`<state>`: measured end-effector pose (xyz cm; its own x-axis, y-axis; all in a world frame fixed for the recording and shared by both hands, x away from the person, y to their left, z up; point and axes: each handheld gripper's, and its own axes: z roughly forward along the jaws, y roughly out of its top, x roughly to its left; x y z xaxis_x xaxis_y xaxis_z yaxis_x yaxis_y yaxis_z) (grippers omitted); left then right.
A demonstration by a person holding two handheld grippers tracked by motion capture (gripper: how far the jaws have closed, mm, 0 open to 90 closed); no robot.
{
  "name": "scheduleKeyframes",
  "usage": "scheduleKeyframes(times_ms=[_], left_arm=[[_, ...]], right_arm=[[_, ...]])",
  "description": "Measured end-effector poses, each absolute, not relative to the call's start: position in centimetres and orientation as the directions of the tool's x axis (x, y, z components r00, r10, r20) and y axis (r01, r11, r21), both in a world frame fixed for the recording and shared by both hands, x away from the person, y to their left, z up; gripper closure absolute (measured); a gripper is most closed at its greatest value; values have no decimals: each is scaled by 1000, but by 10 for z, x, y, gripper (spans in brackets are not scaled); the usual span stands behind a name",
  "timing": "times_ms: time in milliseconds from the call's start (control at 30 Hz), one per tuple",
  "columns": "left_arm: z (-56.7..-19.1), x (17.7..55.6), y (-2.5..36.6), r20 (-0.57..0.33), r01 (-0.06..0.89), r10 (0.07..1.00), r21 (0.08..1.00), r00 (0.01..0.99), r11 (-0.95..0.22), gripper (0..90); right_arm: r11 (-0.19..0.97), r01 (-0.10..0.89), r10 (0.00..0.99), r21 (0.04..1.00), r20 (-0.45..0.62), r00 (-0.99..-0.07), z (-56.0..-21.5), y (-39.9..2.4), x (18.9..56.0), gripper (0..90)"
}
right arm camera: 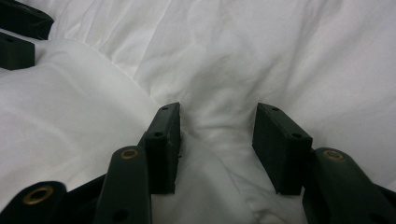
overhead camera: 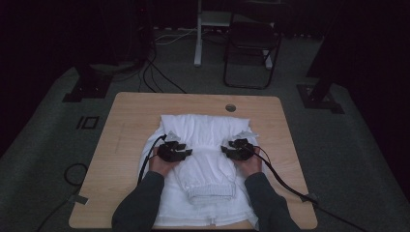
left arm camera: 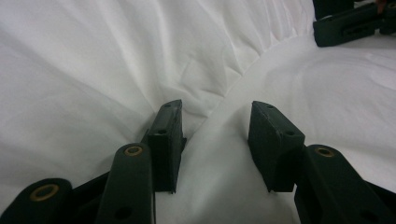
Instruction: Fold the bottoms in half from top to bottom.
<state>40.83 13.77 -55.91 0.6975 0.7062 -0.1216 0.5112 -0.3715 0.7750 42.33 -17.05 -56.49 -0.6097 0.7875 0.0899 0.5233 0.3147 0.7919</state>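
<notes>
— What's on the table [overhead camera: 130, 113] right now?

— A white garment [overhead camera: 200, 133], spread across the middle and lower part of the high view. A narrower folded part with a ribbed cuff [overhead camera: 211, 192] lies on top of it, running down toward the bottom centre of the frame.

— And the two claws?

— The left gripper [overhead camera: 186, 151] sits left of centre, the right gripper [overhead camera: 228, 149] right of centre. Both are down on the cloth, one on each side of that folded part, tips turned inward toward each other.

— Are they holding anything?

— Doesn't look like it. In the left gripper view the jaws stand partly apart in the lower middle, with a soft ridge of cloth [left arm camera: 219, 140] rising in the gap; the pads aren't pressing on it. In the right gripper view it's the same: jaws partly spread, a puckered bit of fabric [right arm camera: 217, 128] between them, not pinched.

— Can either camera see the other claw?

— Yes. The right gripper [left arm camera: 348, 23] shows in the upper right of the left gripper view, and the left gripper [right arm camera: 21, 35] in the upper left of the right gripper view.
</notes>
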Motion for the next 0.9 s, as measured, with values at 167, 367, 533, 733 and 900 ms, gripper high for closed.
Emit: scheduleKeyframes(times_ms=[167,367,533,733,900], left_arm=[[-560,385,141,-117,507,703,775,702,-377,549],[-561,356,143,-108,497,693,774,713,-391,523],[-562,335,143,-96,492,697,775,711,-395,504],[-544,332,146,-65,484,702,769,709,-417,471],[-509,369,167,3,483,811,802,585,-351,339]], right_arm=[[327,517,781,791,82,-619,-566,-167,402,509],[332,514,774,791,82,-627,-567,-164,371,509],[331,517,762,790,100,-640,-568,-165,352,508],[336,512,756,790,98,-647,-569,-164,348,508],[336,512,755,791,98,-648,-569,-164,348,508]])
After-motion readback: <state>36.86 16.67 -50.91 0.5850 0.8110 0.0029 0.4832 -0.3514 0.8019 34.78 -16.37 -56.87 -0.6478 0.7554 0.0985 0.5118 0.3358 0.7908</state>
